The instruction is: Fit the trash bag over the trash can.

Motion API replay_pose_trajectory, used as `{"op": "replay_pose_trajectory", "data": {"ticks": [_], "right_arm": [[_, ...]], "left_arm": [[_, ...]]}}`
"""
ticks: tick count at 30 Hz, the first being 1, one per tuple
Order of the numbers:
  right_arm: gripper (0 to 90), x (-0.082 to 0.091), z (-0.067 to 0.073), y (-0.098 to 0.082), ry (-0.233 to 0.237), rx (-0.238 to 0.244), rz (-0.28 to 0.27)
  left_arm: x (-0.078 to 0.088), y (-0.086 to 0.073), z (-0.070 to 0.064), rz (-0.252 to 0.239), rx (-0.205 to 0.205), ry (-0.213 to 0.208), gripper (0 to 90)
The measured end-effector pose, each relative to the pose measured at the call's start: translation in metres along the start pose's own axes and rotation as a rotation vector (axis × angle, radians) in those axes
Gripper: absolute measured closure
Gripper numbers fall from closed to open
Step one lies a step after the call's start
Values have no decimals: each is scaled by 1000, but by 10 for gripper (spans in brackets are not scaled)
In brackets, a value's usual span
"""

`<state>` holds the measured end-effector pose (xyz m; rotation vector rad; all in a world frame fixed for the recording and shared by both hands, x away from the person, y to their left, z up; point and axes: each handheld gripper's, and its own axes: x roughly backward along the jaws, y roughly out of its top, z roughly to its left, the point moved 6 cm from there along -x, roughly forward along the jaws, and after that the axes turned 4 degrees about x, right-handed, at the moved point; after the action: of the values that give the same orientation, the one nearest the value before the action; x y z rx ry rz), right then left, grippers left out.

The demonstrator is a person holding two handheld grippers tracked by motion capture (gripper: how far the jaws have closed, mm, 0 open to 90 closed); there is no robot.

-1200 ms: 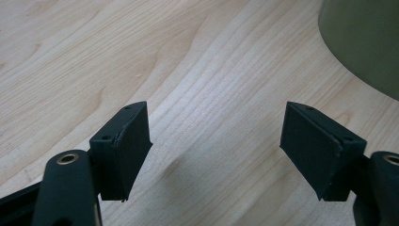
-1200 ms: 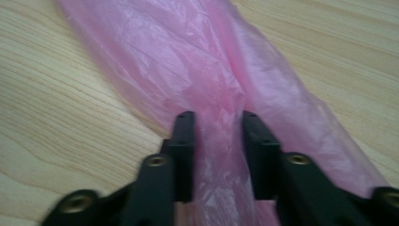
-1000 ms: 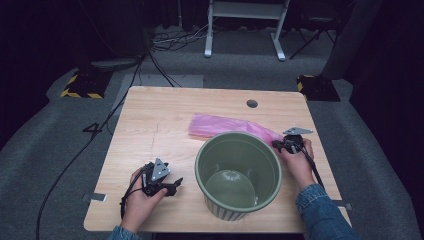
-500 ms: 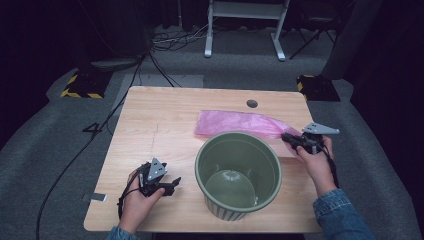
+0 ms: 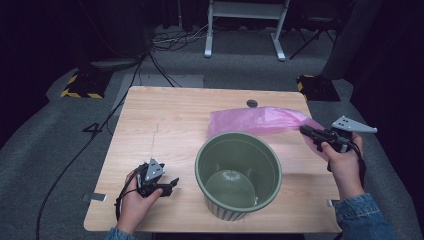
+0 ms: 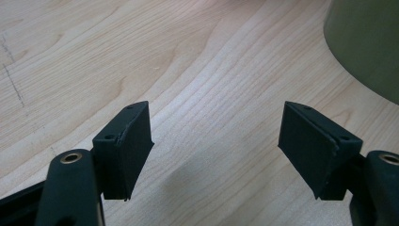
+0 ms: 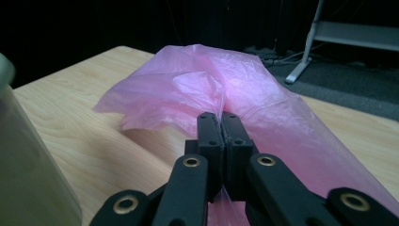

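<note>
1. Lifted since earlier, the right gripper (image 5: 306,131) now holds the pink plastic bag's (image 5: 260,120) end off the table's (image 5: 170,120) right edge.
2. Crinkled, translucent bag, clamped between closed jaws.
3. Left gripper (image 6: 216,146) view shows open, empty jaws beside the green bucket (image 5: 238,175).

Bench (image 5: 170,120) lit evenly from overhead, surroundings near black (high view slightly soft); soft shadows, no glare.

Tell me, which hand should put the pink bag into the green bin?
Probably the right. The right gripper already has its jaws shut on the pink bag, just behind the green bin. The left gripper rests open on the table, holding nothing.
</note>
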<state>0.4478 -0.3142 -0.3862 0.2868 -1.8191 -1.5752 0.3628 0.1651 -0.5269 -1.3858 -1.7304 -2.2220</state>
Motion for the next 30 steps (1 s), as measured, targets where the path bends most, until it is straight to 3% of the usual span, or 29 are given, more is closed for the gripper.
{"op": "replay_pose_trajectory", "data": {"ticks": [5, 11, 18, 24, 30], "right_arm": [[887, 20, 1, 16, -7, 14, -35], [887, 45, 4, 37, 20, -11, -89], [888, 56, 9, 51, 41, 0, -115], [888, 65, 14, 67, 99, -20, -151], [889, 74, 19, 80, 119, -11, -159]], "left_arm": [[0, 0, 0, 0, 2, 2, 260], [0, -1, 0, 7, -2, 4, 260], [-1, -2, 0, 9, -4, 8, 260], [-1, -3, 0, 16, -4, 10, 260], [-2, -5, 1, 14, 0, 8, 261]]}}
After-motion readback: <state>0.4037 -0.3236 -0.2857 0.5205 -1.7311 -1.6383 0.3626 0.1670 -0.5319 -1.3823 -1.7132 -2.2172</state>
